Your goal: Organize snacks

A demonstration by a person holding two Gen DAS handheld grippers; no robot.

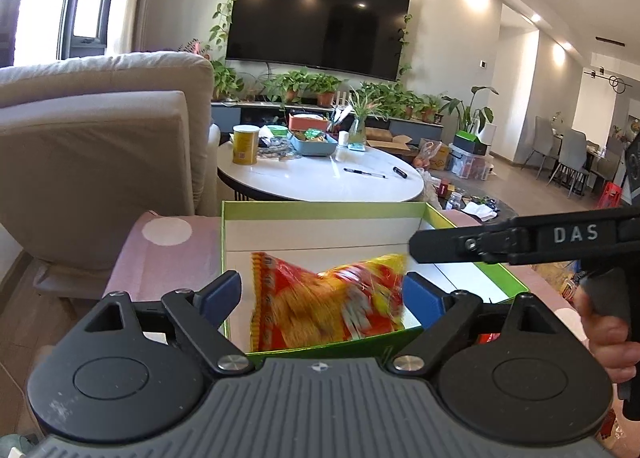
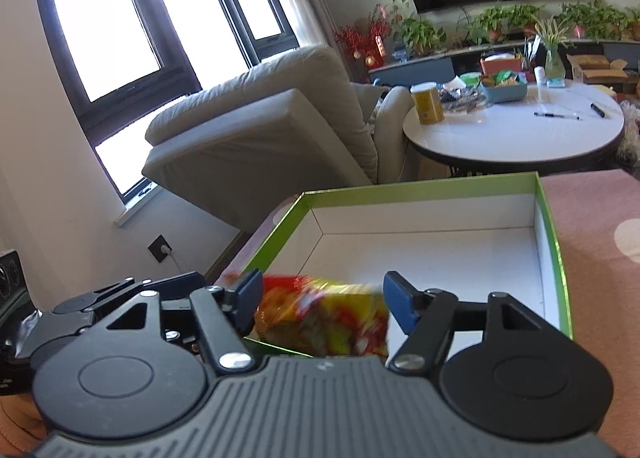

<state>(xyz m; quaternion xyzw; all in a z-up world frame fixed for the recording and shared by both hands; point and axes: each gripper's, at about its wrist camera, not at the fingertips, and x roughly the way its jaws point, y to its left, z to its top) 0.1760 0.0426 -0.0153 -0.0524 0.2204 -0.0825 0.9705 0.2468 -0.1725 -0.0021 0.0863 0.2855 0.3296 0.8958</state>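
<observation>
A red and yellow snack packet (image 1: 320,306) shows blurred in the near left part of an open green box with a white inside (image 1: 320,208). My left gripper (image 1: 322,296) hangs over the box's near edge, open, its blue pads (image 1: 224,294) standing either side of the packet without pressing it. My right gripper (image 1: 520,238) reaches in from the right above the box. In the right wrist view the right gripper (image 2: 324,300) is open, and the packet (image 2: 324,318) lies beyond it in the box (image 2: 420,186); the left gripper (image 2: 120,298) is beside it.
The box sits on a pink cloth with white dots (image 1: 164,234). Behind it stands a round white table (image 1: 320,178) with a yellow can (image 1: 245,144), a blue basket and pens. A beige armchair (image 1: 100,138) is at the left. A hand (image 1: 608,334) holds the right gripper.
</observation>
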